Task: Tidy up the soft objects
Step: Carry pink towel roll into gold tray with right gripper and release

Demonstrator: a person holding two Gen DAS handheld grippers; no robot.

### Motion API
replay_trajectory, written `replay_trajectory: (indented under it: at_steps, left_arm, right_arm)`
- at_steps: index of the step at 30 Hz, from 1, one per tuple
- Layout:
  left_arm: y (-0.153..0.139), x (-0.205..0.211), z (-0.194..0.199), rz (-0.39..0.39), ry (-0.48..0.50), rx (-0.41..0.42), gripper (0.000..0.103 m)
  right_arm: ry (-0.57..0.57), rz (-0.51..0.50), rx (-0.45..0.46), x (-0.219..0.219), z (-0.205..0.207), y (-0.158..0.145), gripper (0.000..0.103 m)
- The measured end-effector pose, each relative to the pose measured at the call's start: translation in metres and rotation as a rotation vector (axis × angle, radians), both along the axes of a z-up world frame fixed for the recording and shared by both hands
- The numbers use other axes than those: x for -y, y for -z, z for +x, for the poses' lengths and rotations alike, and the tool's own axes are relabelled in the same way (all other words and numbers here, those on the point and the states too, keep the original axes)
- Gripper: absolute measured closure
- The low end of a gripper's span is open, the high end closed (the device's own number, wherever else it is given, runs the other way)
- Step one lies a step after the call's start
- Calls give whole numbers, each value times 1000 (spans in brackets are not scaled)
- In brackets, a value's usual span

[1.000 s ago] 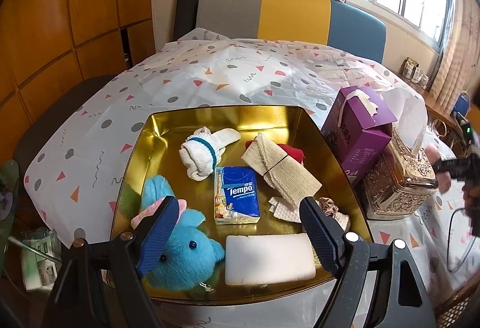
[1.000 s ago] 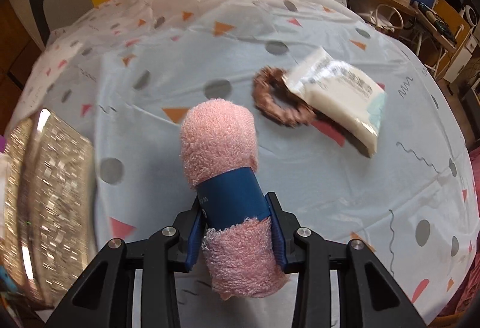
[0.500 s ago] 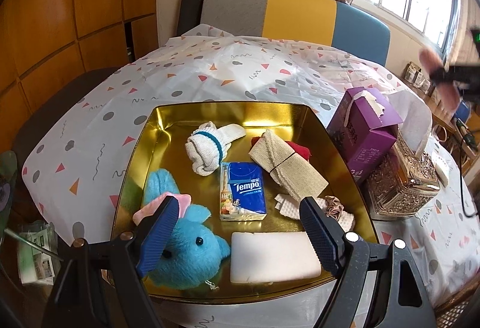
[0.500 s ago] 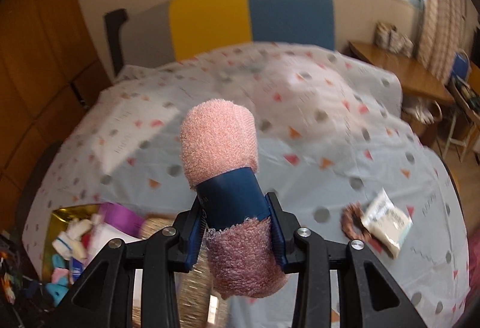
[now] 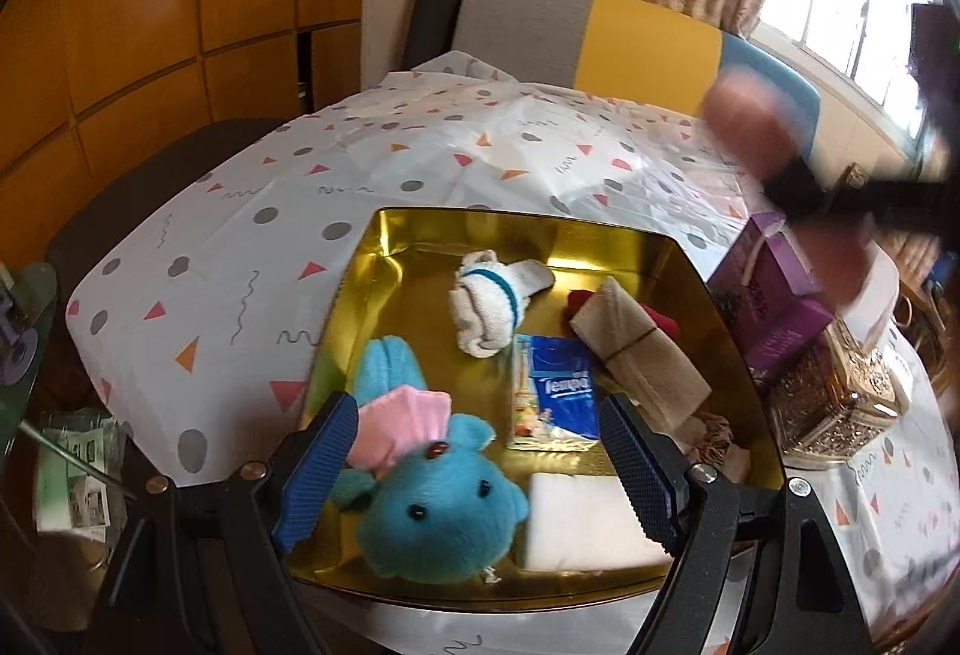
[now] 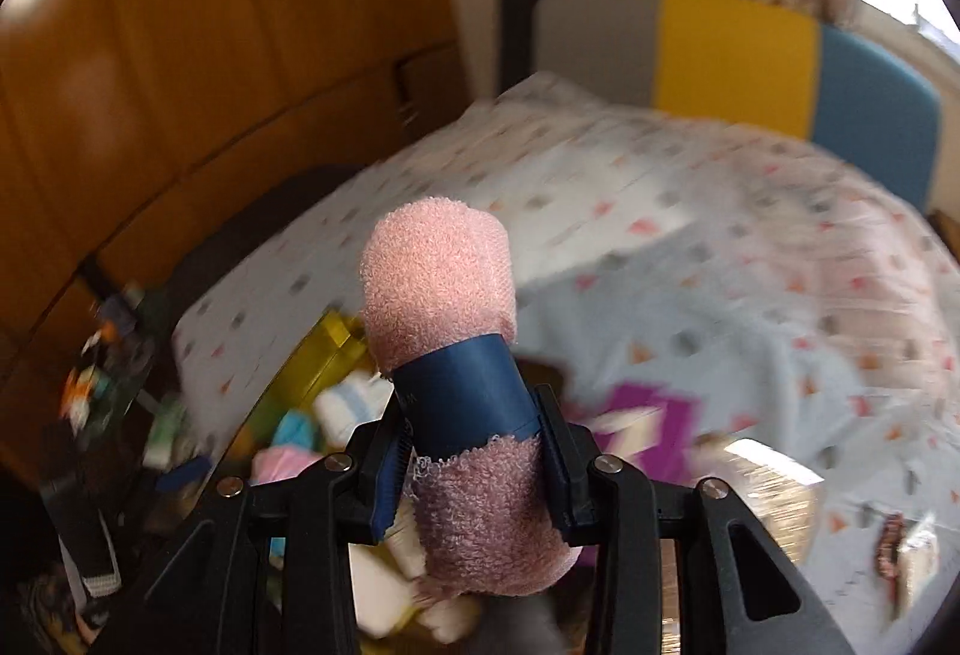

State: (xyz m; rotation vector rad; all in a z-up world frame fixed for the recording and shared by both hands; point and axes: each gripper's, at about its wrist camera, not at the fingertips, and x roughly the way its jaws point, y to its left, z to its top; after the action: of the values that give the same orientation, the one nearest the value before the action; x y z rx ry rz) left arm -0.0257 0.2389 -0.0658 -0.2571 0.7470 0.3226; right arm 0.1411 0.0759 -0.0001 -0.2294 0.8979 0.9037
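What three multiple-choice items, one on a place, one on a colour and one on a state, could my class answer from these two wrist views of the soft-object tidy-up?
1. Where does the blue plush toy lie?
A. on the chair
B. in the gold tray
C. on the purple box

2. What colour is the band round the rolled pink towel?
A. dark blue
B. yellow
C. white

3. What state is the right claw in?
A. wide open and empty
B. shut on a tissue pack
C. shut on the towel

Answers:
1 B: the toy rests on the tray floor near its front edge, beside the white sponge.
2 A: a dark blue band wraps the roll's middle.
3 C: both pads press the roll's sides at the band.
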Motion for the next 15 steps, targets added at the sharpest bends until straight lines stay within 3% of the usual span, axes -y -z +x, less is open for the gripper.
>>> replay_trajectory:
  at_steps: [4,8,12,15]
  left_arm:
    - [1,-5,-3,2,-15,1,20]
    - [3,-7,-4,0,-21,-8,20]
    - [4,-7,-4,3,-19,-11,20]
    - [4,-8,-5,3,-17,-9,20]
  right_arm:
    - [-58,-103,-103,-43,-11,63,65]
    - [11,-206,-141,-65,2,111,65]
    - [93,-272,-68,-68,3,120,64]
    - [94,-252,-78,-64,5,117,61]
